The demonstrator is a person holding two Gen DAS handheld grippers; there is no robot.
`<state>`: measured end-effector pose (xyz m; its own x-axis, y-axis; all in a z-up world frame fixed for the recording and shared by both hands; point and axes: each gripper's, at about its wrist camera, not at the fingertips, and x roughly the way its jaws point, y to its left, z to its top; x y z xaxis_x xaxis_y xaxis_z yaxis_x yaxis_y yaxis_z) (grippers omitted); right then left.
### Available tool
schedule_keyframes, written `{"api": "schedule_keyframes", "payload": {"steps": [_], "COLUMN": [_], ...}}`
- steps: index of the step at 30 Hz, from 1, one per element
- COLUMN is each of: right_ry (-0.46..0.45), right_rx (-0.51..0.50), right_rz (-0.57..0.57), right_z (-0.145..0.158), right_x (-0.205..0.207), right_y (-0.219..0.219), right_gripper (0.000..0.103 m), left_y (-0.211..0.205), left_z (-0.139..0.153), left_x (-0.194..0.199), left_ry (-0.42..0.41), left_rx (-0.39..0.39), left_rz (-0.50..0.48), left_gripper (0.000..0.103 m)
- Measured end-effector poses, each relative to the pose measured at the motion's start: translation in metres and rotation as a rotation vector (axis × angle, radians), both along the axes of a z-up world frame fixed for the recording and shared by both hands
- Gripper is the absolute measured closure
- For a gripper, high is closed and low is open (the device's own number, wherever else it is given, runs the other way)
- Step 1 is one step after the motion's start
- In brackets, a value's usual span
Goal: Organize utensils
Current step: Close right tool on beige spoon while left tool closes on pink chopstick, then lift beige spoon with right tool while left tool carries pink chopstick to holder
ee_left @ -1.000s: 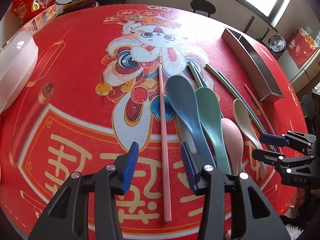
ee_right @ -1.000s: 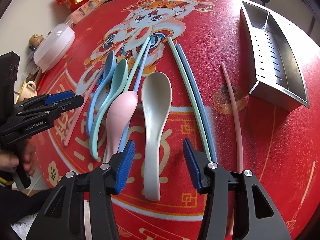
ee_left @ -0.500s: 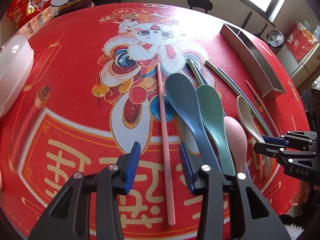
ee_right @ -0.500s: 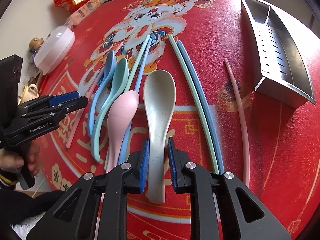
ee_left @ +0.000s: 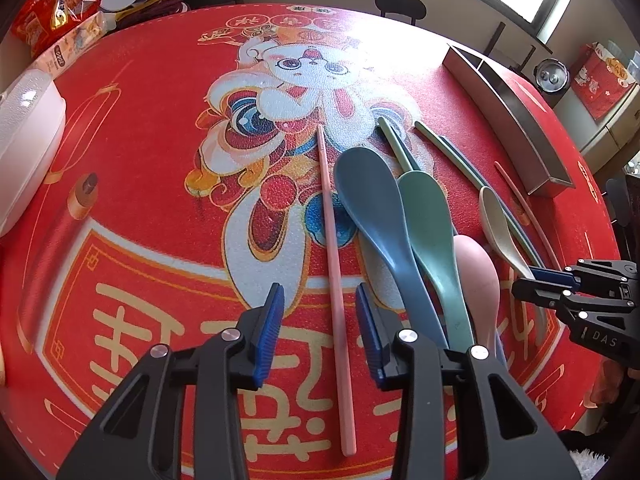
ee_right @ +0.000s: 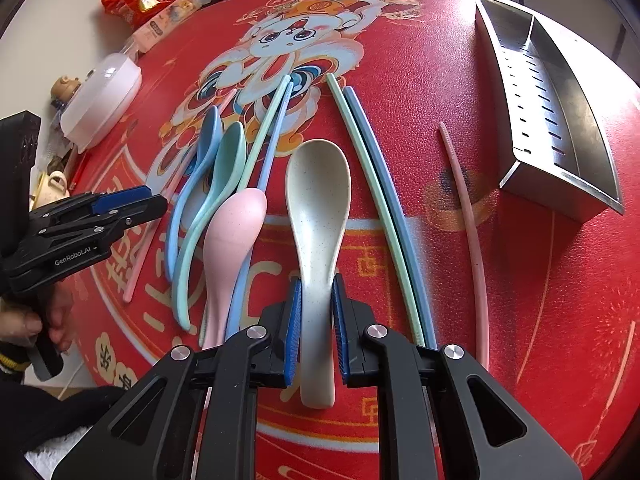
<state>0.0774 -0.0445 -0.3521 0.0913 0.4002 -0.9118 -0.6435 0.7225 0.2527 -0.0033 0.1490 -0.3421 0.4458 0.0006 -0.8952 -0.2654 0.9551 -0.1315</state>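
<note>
Spoons and chopsticks lie on a red printed mat. My right gripper (ee_right: 316, 284) is shut on the handle of the cream spoon (ee_right: 318, 184), which rests flat on the mat. My left gripper (ee_left: 318, 292) straddles a pink chopstick (ee_left: 330, 220); its jaws are closing and the pads stand clear of the stick. To its right lie a blue spoon (ee_left: 368, 196), a green spoon (ee_left: 426, 212) and a pink spoon (ee_left: 478, 272). A green and a blue chopstick (ee_right: 376, 184) and a second pink chopstick (ee_right: 468, 220) lie right of the cream spoon.
A steel divided tray (ee_right: 560, 128) stands at the far right of the mat. A white lidded container (ee_left: 24, 136) and snack packets (ee_left: 52, 12) sit off the mat's left edge. A hand (ee_right: 24, 320) holds the left gripper's grip.
The right gripper's jaws have gone from wide apart to shut on the cream spoon's handle. The left jaws have narrowed a little around the pink chopstick. Neither hand has shifted.
</note>
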Motion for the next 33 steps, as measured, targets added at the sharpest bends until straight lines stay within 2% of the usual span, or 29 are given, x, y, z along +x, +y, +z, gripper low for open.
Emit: {"api": "schedule_keyframes", "payload": {"steps": [4,11,14,17,22,28,31,33], "right_ry": [-0.004,-0.004,0.002,0.008,0.009,0.012,0.017,0.019], "right_rx": [-0.003,-0.001,0.009,0.019,0.021,0.027,0.034,0.037], "right_rz": [0.001,-0.003,-0.011,-0.020,-0.021,-0.024,-0.028,-0.031], "right_z": [0.000,0.000,-0.001,-0.001,-0.001,-0.001,0.000,-0.001], "right_x": [0.000,0.000,0.001,0.001,0.002,0.002,0.003,0.002], "right_y": [0.000,0.000,-0.002,-0.004,-0.004,-0.005,-0.006,-0.006], "right_gripper": [0.088,0.088,0.088,0.088,0.088,0.088,0.088,0.088], "left_y": [0.003,-0.005,-0.011,-0.010,-0.014,-0.015,-0.014,-0.009], "left_z": [-0.001,-0.002,-0.003,-0.003,-0.004,-0.004,-0.004,-0.003], "left_x": [0.007,0.019,0.016,0.013,0.013,0.012,0.009,0.007], "left_ry": [-0.013,-0.014,-0.022,-0.036,-0.034,-0.040,-0.045,-0.045], "left_rx": [-0.005,0.065,0.096,0.090,0.140,0.147,0.144,0.125], "left_rz": [0.006,-0.026,-0.036,-0.020,-0.023,-0.018,-0.001,0.020], "left_gripper": [0.067,0.068,0.068,0.069,0.074,0.074,0.081,0.097]}}
